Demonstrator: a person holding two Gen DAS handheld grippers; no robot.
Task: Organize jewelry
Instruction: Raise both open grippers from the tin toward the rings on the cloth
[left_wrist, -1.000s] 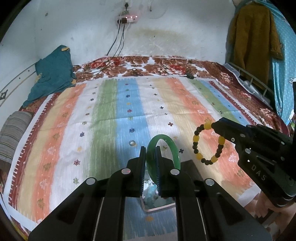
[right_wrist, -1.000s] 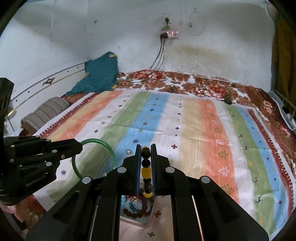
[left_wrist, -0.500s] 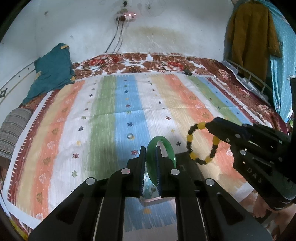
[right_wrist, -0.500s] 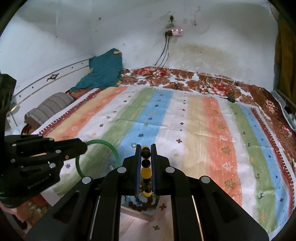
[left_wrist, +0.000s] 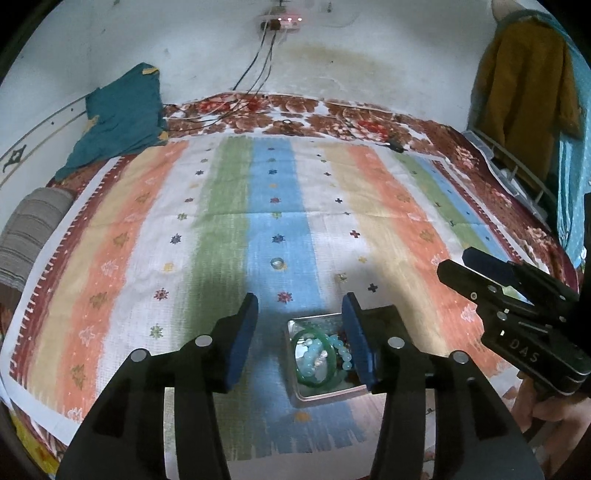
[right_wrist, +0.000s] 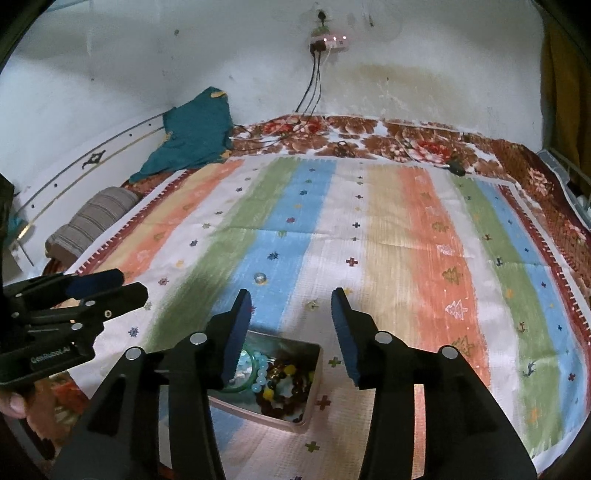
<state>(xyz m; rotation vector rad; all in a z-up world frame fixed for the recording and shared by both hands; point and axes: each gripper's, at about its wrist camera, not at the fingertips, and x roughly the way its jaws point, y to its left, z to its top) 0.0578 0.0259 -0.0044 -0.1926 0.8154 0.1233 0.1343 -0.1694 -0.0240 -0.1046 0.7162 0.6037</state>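
Note:
A small metal box (left_wrist: 295, 391) sits on the striped cloth near its front edge. The green bangle (left_wrist: 314, 360) lies in it with light blue beads, and the dark and yellow bead bracelet (right_wrist: 280, 384) lies in it too. My left gripper (left_wrist: 299, 306) is open and empty above the box. My right gripper (right_wrist: 290, 301) is open and empty above the same box (right_wrist: 312, 384). A silver ring (left_wrist: 277, 263) lies on the blue stripe, also in the right wrist view (right_wrist: 260, 277). A small piece (left_wrist: 341, 277) lies on the white stripe to its right.
The striped cloth (left_wrist: 221, 221) covers a bed against a white wall. A teal garment (left_wrist: 118, 118) and a grey roll (left_wrist: 26, 232) lie at the left. Cables (left_wrist: 258, 66) hang from a wall socket. Clothes (left_wrist: 524, 85) hang at the right.
Both grippers opened. The green bangle and the bead bracelet left the fingers and now lie in the metal box. Both grippers drew back a little.

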